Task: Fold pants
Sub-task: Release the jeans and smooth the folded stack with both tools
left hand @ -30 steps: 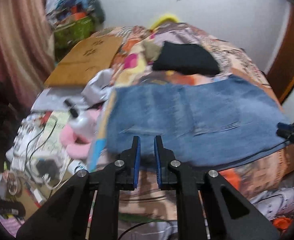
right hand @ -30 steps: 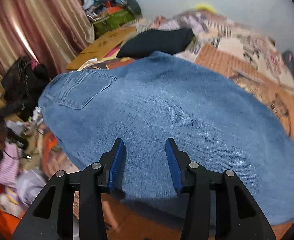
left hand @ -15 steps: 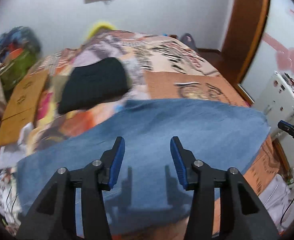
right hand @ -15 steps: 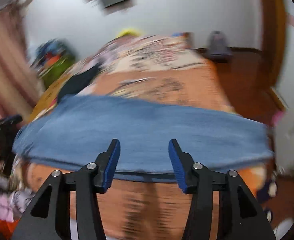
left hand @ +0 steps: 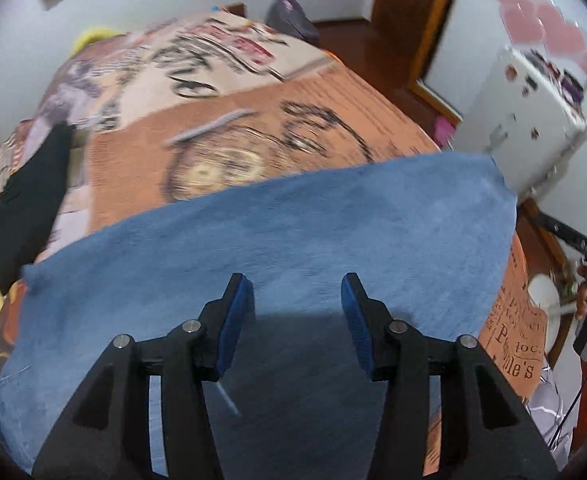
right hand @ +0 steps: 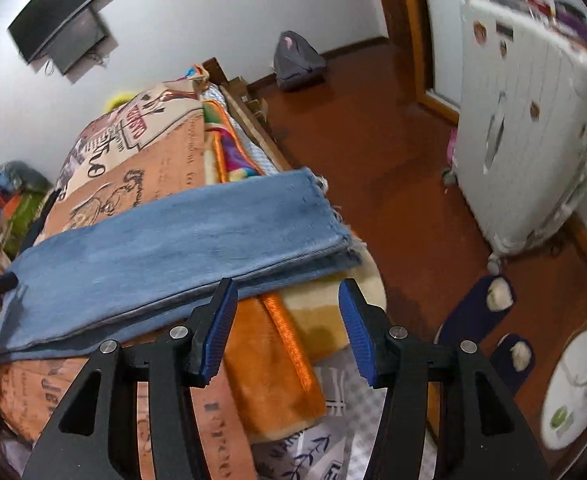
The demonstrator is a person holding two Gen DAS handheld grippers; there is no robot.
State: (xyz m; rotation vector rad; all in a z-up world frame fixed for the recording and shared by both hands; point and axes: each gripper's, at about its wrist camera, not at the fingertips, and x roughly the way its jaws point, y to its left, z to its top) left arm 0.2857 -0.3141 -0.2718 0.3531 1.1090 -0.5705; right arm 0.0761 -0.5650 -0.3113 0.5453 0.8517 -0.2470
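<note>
Blue jeans [left hand: 293, 220] lie folded lengthwise across the near edge of the bed, with their frayed hem end [right hand: 325, 216] at the bed's right side. My left gripper [left hand: 295, 284] hovers over the leg part of the denim; its jaws are opening and nothing is between them. My right gripper [right hand: 286, 286] hangs open beyond the near edge of the jeans [right hand: 173, 232], close to the hem, above the orange blanket [right hand: 269, 360]. It holds nothing.
A printed orange bedspread [left hand: 253, 120] covers the bed, with a black garment [left hand: 29, 200] at its left. On the red-brown floor [right hand: 373, 140] stand a white cabinet [right hand: 525, 140], dark slippers [right hand: 477, 308], a white round appliance [right hand: 573, 392] and a grey backpack [right hand: 297, 60].
Both views have swung from the waist and pocket end of the jeans to the leg and hem end. The left jaws went from nearly shut to wide; the right jaws widened slightly.
</note>
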